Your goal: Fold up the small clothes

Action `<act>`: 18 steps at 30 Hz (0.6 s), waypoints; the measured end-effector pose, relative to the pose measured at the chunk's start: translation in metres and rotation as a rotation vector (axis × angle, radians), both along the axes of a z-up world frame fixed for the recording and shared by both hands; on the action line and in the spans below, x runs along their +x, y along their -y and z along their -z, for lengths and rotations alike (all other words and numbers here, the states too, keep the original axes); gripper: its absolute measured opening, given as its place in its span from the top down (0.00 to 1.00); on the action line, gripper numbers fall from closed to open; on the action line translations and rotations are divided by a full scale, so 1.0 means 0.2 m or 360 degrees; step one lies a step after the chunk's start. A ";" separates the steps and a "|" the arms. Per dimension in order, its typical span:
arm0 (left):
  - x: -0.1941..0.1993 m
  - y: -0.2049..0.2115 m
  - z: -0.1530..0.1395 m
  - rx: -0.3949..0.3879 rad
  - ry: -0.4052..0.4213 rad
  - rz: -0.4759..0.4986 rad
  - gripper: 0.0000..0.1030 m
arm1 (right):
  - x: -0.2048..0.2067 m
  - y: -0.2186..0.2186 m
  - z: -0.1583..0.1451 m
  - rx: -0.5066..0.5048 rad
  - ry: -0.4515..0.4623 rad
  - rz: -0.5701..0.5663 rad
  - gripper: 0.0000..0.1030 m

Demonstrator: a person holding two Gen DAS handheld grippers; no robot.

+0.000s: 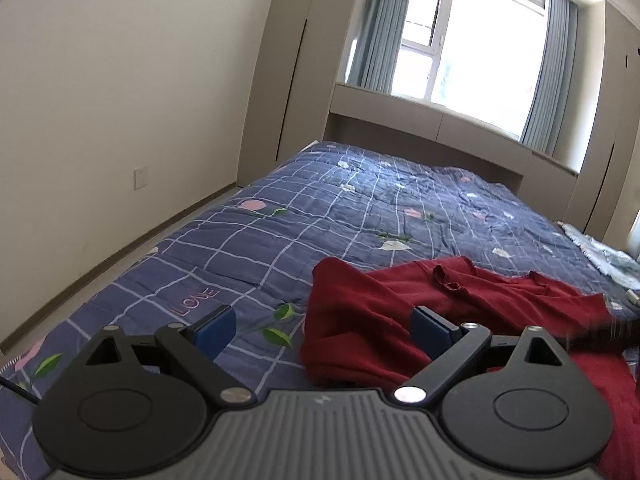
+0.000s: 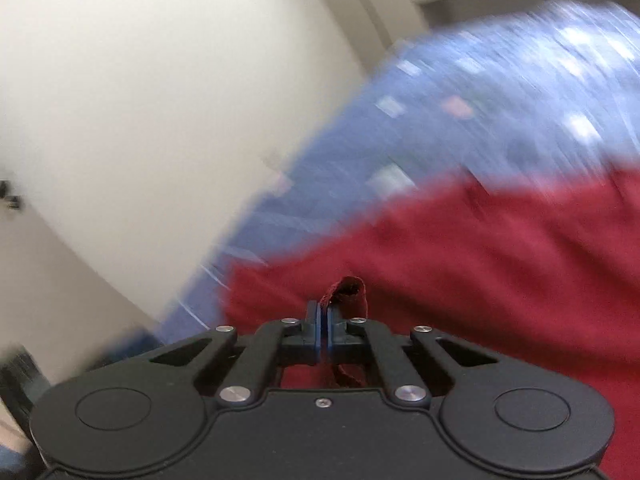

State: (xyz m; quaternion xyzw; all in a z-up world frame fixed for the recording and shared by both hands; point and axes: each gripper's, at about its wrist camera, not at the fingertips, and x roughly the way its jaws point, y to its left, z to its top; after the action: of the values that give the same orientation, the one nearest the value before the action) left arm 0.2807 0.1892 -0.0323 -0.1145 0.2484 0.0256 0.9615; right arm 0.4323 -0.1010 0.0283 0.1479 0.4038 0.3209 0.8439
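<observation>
One red garment (image 1: 372, 320) is lying crumpled on the bed (image 1: 248, 240), spreading from the middle of the left wrist view toward its right edge. One left gripper (image 1: 322, 330) is hovering just above it with its two blue-padded fingers (image 1: 214, 330) spread wide and nothing between them; the right pad is sitting over the red cloth, the left pad over bare quilt. One right gripper (image 2: 323, 320) is clenching a small fold of the red garment (image 2: 460, 260), a tuft of cloth sticking up past its closed tips; that view is heavily blurred. One blue checked quilt is covering the bed, printed with flowers and leaves, and one word, "LOVE" (image 1: 195, 302), is reading clearly near the left gripper. One pale patterned cloth (image 1: 600, 258) is lying at the bed's right edge. One window (image 1: 472, 44) with two grey-blue curtains is showing beyond.
</observation>
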 end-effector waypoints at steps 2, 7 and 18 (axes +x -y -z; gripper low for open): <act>-0.04 -0.01 0.01 -0.0029 0.0018 -0.0005 0.05 | 0.14 -0.15 -0.24 0.0020 0.0067 -0.0102 0.99; -0.04 0.00 0.03 -0.0097 0.0020 0.0030 0.04 | 0.38 -0.50 -0.78 0.0025 0.0322 -0.0233 0.99; 0.36 0.12 -0.02 -0.0206 0.0014 0.0048 0.03 | 0.48 -0.92 -1.25 -0.0034 0.0569 -0.0411 0.99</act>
State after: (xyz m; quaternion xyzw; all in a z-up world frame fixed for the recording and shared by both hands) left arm 0.3529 0.1657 -0.0292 -0.1729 0.2470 -0.0054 0.9534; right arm 0.5290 0.0833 0.2784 0.0267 0.2665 0.4432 0.8555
